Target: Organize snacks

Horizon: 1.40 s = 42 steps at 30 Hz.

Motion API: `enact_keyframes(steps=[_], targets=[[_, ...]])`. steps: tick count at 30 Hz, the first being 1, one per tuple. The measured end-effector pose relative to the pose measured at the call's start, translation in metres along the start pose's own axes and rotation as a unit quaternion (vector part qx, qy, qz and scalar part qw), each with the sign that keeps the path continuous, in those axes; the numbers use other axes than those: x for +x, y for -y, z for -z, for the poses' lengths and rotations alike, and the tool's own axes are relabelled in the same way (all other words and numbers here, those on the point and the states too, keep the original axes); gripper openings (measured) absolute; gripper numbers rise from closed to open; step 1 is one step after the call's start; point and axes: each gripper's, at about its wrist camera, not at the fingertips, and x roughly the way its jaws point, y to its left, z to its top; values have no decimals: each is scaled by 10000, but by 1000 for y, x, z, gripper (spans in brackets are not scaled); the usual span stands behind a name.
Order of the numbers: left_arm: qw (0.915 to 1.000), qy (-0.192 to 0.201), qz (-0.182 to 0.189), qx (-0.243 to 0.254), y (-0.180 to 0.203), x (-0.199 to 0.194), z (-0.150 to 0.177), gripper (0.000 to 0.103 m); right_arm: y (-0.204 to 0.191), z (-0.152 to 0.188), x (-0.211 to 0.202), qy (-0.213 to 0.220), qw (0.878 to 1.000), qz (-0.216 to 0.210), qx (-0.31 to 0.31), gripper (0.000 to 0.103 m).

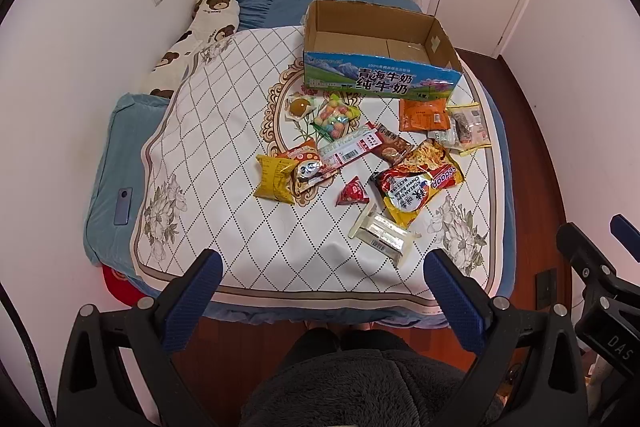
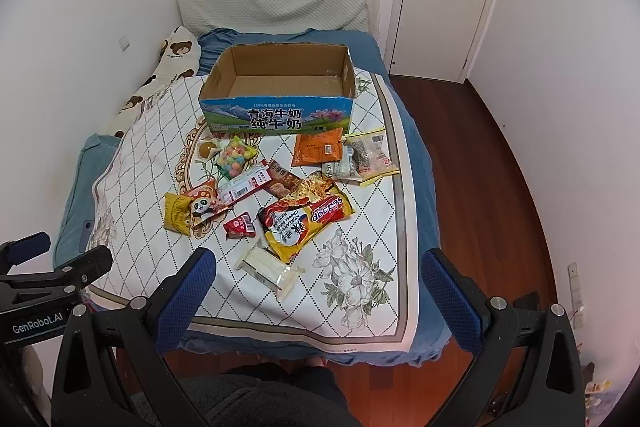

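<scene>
Lying crosswise, milk carton box, opening upward

Scattered snack packets before empty carton

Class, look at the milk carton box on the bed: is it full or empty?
Empty. The milk box stands open-topped, its bare cardboard floor visible in both views; every snack packet lies outside it on the bedspread.

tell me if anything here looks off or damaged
The cardboard milk box has its top flaps torn off, leaving a ragged rim, and it holds nothing yet. The snacks lie loose in a jumble on the bedspread; the noodle packet overlaps its neighbours. Nothing looks spilled.
</scene>
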Motion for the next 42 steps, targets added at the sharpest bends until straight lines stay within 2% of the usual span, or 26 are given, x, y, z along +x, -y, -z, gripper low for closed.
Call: enact_keyframes(steps=[42], targets=[[10000,54,-17,16,-3,0,7,103,2,4,-5,11,10000,-34,-26,103]])
